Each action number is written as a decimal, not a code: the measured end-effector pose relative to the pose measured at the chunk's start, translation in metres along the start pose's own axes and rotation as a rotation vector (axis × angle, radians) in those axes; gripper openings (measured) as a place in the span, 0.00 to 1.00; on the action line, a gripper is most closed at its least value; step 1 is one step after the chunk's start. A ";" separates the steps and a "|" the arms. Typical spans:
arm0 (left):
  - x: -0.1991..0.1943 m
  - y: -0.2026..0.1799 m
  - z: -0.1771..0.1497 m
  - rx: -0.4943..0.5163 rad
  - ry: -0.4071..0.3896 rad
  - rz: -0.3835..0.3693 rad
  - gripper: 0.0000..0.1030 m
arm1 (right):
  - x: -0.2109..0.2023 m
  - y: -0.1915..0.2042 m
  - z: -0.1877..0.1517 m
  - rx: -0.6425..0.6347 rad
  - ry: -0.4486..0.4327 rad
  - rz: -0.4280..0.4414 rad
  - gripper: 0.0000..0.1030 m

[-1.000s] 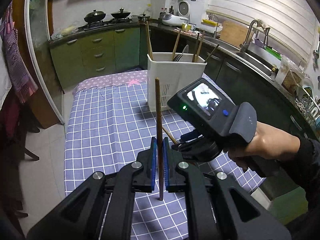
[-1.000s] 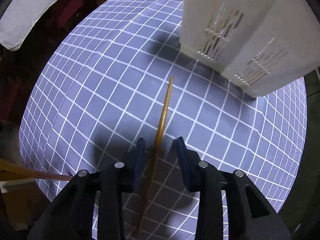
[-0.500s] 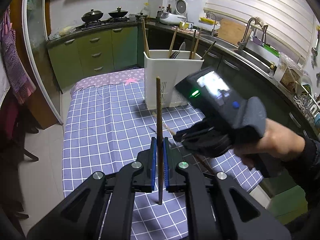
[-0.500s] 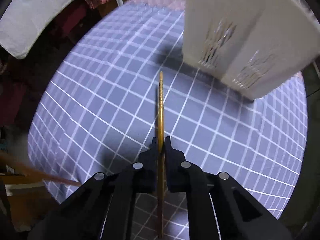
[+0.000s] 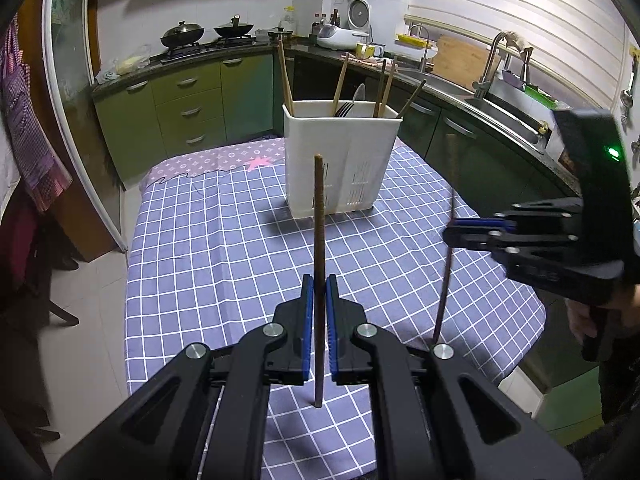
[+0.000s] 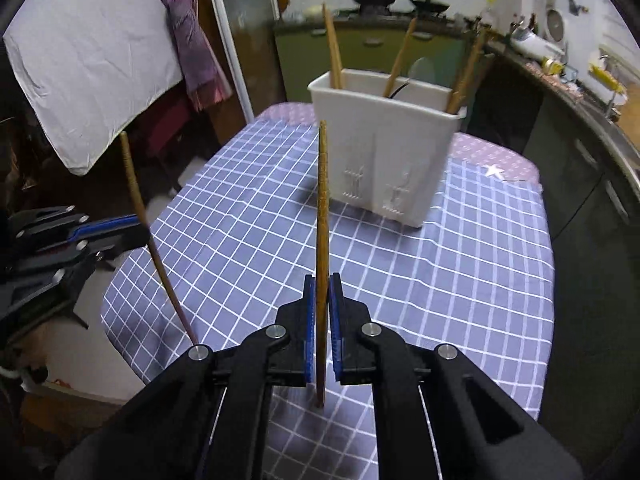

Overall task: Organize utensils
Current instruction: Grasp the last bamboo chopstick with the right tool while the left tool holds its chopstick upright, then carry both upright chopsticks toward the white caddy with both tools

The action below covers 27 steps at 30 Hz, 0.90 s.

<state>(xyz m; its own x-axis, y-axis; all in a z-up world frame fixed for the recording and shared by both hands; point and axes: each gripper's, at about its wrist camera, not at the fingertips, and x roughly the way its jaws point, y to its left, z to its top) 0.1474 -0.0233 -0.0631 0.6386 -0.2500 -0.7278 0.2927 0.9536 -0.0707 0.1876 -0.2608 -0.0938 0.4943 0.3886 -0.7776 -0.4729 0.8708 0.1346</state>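
My left gripper is shut on a dark brown chopstick held upright above the table. My right gripper is shut on a light wooden chopstick, also upright. Each gripper shows in the other's view: the right one with its chopstick at the right, the left one with its chopstick at the left. A white utensil holder stands at the far end of the table with several chopsticks and cutlery in it; it also shows in the right wrist view.
The table carries a purple checked cloth. Green cabinets and a stove with pans stand behind it. A dark counter with a sink runs along the right. A white sheet hangs at the left.
My right gripper closed on the light chopstick that lay on the cloth and lifted it upright, moving off to the right. My left gripper kept holding its chopstick.
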 end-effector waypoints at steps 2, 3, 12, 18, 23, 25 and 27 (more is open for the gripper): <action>-0.002 -0.002 -0.001 0.007 -0.004 0.001 0.06 | -0.008 0.002 -0.009 0.001 -0.020 -0.006 0.07; -0.003 -0.003 -0.001 0.011 -0.006 0.003 0.06 | -0.012 0.001 -0.013 0.006 -0.028 -0.006 0.07; -0.011 -0.009 -0.002 0.038 -0.029 0.006 0.06 | -0.016 -0.007 -0.027 0.041 -0.033 0.017 0.07; -0.011 -0.009 -0.001 0.040 -0.023 0.006 0.06 | -0.015 -0.006 -0.027 0.041 -0.038 0.024 0.07; -0.011 -0.009 0.000 0.041 -0.023 0.004 0.06 | -0.015 -0.008 -0.027 0.044 -0.040 0.029 0.07; -0.010 -0.009 0.001 0.043 -0.024 0.003 0.06 | -0.015 -0.008 -0.026 0.046 -0.042 0.027 0.07; -0.010 -0.009 0.002 0.045 -0.026 0.001 0.06 | -0.016 -0.009 -0.025 0.047 -0.044 0.027 0.07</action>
<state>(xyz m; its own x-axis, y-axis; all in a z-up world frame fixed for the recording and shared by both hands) 0.1402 -0.0301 -0.0538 0.6570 -0.2537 -0.7099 0.3236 0.9454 -0.0384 0.1652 -0.2822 -0.0983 0.5141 0.4237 -0.7458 -0.4519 0.8728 0.1844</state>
